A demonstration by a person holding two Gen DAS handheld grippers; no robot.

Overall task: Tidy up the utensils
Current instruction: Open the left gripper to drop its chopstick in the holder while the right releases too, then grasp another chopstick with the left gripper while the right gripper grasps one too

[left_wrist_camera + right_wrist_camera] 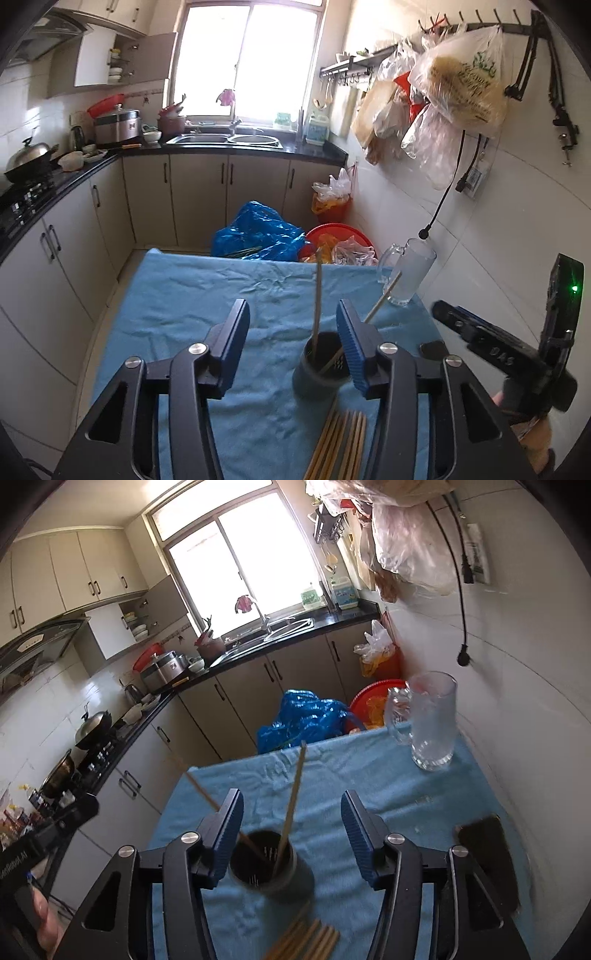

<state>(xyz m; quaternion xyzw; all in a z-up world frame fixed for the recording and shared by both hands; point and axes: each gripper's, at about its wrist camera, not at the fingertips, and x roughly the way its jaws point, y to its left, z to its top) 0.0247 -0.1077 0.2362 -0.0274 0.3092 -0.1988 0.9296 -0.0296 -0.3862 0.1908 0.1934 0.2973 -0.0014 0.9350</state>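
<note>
Near edge of the blue-cloth bench (177, 295): both hand-held grippers, left (291, 343) & right (291, 834), jaws wide apart, holding nothing. Dark cylindrical utensil holder (321, 373) sits between them w/ two thin wooden chopsticks (317, 295) leaning inside. Loose wooden chopstick bundle (338, 446) lies just nearer. Best bet: pinch one stick mid-shaft, tip it upright, drop in w/o knocking the holder.

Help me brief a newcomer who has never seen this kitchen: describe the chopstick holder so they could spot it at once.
Start at the table under the blue cloth. Near its front middle stands a dark round chopstick holder, upright, with two chopsticks leaning out of it. The loose chopsticks lie flat in front of it, and the clear glass mug at the far right corner is see-through and empty.
</note>
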